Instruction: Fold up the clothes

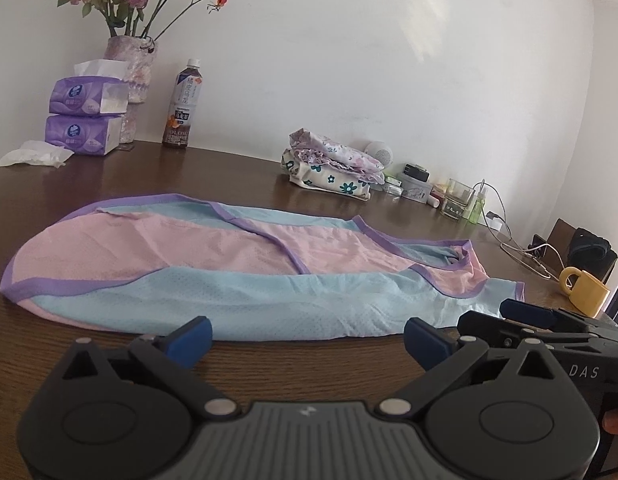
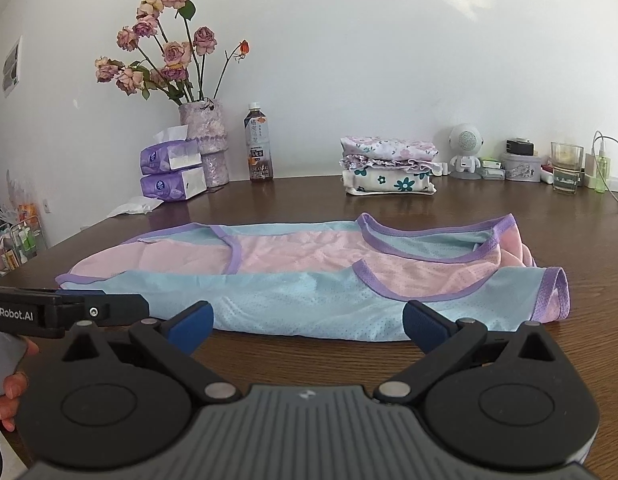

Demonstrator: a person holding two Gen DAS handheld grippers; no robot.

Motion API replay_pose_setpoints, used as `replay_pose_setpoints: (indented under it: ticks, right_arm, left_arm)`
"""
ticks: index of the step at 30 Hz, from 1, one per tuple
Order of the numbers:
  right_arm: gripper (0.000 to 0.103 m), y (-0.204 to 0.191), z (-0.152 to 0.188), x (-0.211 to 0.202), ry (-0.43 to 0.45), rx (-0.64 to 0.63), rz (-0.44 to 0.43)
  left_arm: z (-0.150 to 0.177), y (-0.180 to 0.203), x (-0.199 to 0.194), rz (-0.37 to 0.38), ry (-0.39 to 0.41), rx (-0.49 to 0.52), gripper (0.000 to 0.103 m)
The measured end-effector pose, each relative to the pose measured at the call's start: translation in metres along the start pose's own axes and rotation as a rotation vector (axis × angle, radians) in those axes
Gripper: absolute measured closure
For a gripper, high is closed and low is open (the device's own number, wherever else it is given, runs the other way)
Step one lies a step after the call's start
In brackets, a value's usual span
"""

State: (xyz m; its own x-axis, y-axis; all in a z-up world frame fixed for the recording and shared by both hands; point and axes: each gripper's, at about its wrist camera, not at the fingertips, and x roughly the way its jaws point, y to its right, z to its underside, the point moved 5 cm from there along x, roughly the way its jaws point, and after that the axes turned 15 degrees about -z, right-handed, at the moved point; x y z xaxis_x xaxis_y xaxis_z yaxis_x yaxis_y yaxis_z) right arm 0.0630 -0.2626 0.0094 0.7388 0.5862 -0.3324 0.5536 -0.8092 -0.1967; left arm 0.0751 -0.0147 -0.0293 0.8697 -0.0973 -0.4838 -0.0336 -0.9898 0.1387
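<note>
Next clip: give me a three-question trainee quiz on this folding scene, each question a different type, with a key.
1. True or false: the left tool is clamped on the pink and blue garment.
2. What sits directly on the lower tissue pack? A) mug B) another tissue pack C) bottle
3. Fill in: the stack of folded clothes sits near the ___, behind the garment.

Key: 1 false, both tools are open, right tool too; 2 B; 3 wall.

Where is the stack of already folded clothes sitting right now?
In both views the folded floral stack sits at the table's far edge against the wall, beyond the pink-and-blue garment, between the tea bottle and the small white robot figure.
</note>
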Motion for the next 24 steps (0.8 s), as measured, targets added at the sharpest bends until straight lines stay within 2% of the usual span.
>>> replay_pose_setpoints:
  ticks: [24]
  right_arm:
    - [0.000,0.0022,0.0016,0.0037,-0.025,0.017,0.004]
  left_arm:
    - [0.0006,-0.0061,0.0018,-0.017,-0.014,-0.053,0.000]
